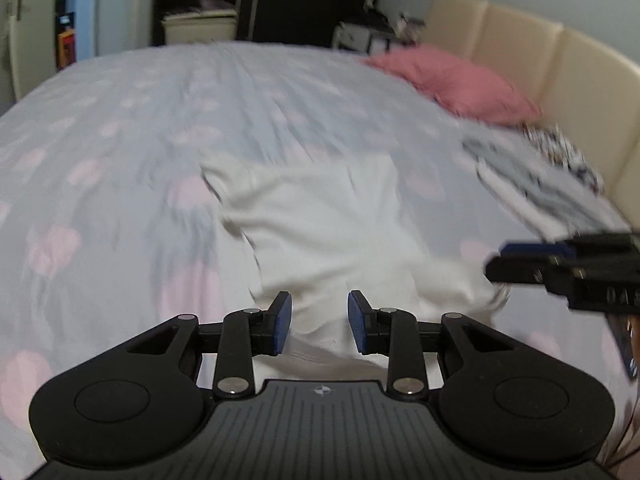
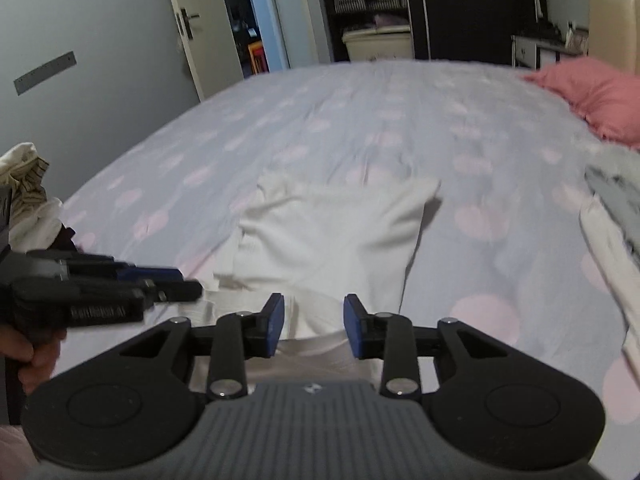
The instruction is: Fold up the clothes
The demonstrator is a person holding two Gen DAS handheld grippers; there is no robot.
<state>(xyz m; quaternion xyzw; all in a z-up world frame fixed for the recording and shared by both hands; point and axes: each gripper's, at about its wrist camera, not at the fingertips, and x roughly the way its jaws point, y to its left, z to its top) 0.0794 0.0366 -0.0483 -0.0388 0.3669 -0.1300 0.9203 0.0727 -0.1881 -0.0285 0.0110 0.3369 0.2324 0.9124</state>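
A white garment (image 1: 320,220) lies partly folded and rumpled on the spotted bedspread (image 1: 120,140). My left gripper (image 1: 319,322) is open above the garment's near edge, with cloth showing between the blue pads (image 1: 280,320). My right gripper (image 2: 313,326) is open too, over the near edge of the same white garment (image 2: 332,232). Each gripper shows in the other's view from the side: the right gripper (image 1: 498,260) at the garment's right corner, the left gripper (image 2: 188,282) at its left corner. Neither holds cloth.
A pink pillow (image 1: 452,80) and a stack of folded clothes (image 1: 532,172) lie near the cream headboard (image 1: 520,40). A loose heap of clothes (image 2: 28,184) sits at the bed's left edge. A hand (image 2: 32,352) holds the left tool. A wardrobe and a door stand beyond the bed.
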